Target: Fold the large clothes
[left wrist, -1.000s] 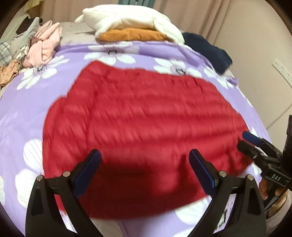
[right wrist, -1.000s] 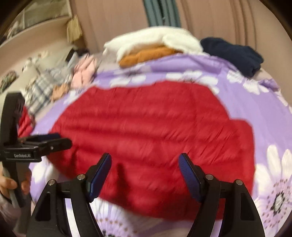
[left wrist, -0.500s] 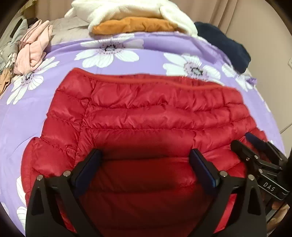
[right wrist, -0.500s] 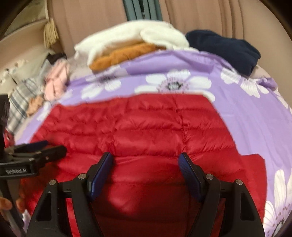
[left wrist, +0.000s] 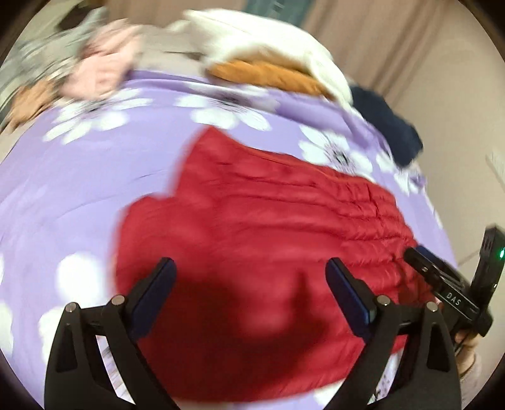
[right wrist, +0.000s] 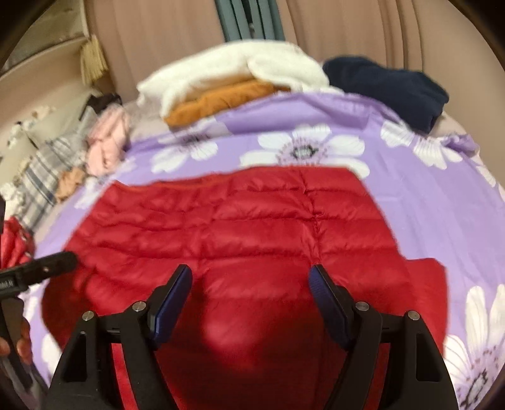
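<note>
Right wrist view: red jacket [right wrist: 240, 233] spread on the flowered purple bedspread [right wrist: 435, 202].
Beyond the jacket, folded clothes [right wrist: 233, 82] and curtains [right wrist: 347, 28]; both the left gripper [left wrist: 249, 277] and right gripper [right wrist: 251, 284] gape wide, holding nothing.

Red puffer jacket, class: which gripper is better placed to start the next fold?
Probably the right gripper: it sits nearer the red puffer jacket, whose sleeve lies flat just to its right. Both jaws stand open; the left gripper's view is blurred.

Both grippers [left wrist: 249, 284] [right wrist: 251, 290] were matte black with silver screws and navy-blue pads [left wrist: 347, 290] — one stamped "DAS".
</note>
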`<state>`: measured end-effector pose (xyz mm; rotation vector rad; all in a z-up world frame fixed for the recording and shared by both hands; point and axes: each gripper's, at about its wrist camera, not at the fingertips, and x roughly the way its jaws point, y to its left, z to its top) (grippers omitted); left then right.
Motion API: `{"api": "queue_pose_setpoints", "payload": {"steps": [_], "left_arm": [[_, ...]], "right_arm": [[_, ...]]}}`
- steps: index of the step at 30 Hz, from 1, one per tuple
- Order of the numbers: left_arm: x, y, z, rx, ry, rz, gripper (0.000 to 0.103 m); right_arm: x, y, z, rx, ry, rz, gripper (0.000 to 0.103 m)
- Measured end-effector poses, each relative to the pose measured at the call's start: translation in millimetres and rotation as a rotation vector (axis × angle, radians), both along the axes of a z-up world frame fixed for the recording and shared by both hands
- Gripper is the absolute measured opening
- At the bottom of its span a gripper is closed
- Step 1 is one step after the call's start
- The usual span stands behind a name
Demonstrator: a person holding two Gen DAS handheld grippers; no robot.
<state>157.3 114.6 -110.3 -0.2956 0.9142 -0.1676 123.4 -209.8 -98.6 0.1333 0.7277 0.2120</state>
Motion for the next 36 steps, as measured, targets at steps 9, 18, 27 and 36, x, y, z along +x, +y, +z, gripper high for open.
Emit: {"api": "queue_pose_setpoints", "payload": {"steps": [9, 18, 27, 36], "left_arm": [[-66, 99, -47, -0.412, 0.161, 0.218, 0.097], [-47, 94, -88, -0.748, 0.228, 0.193, 0.100], [-7, 77, -85, -0.720, 0.246, 0.182, 0.101], [-9, 70, -61, -0.497, 0.206, 0.196, 0.052]], "right_arm": [[-41, 12, 1, 0.047, -0.003, 0.057, 0.077], [-41, 48, 4, 0.022, 0.004, 0.146, 0.077], [-25, 70, 0, -0.004, 0.017, 0.158, 0.077], [-24, 90, -7, -0.106, -0.024, 0.192, 0.037]]}}
